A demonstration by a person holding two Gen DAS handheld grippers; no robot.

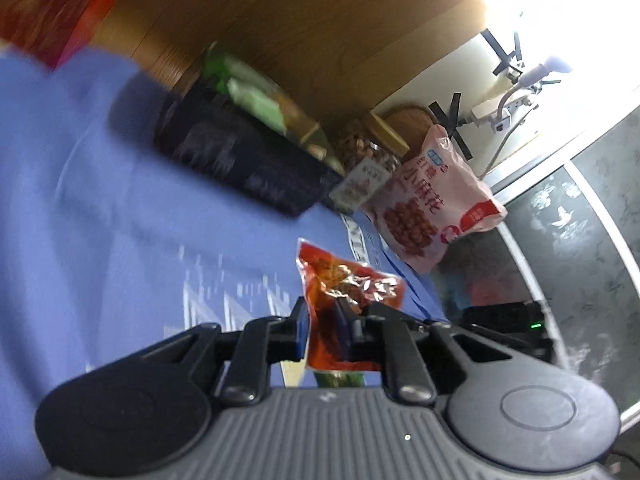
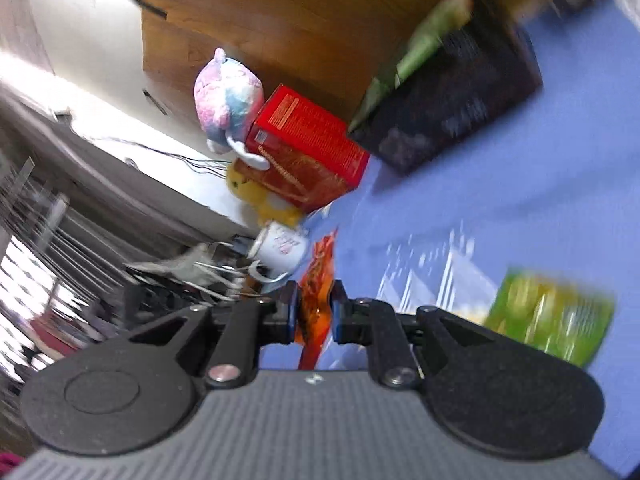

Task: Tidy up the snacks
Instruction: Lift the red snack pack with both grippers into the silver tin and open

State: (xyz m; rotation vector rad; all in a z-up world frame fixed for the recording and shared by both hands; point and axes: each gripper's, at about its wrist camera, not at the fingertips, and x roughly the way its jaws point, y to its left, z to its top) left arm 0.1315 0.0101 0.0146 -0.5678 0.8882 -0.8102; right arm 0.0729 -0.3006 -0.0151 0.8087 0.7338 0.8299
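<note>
Two sets of fingers — left gripper and right gripper — each clamped on a red snack packet.

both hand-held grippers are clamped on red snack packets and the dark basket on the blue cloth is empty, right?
Not quite: the dark woven basket is not empty; the left wrist view shows green snack packets in it. The left hand-held gripper and right hand-held gripper each clamp a red crinkly snack packet.
</note>
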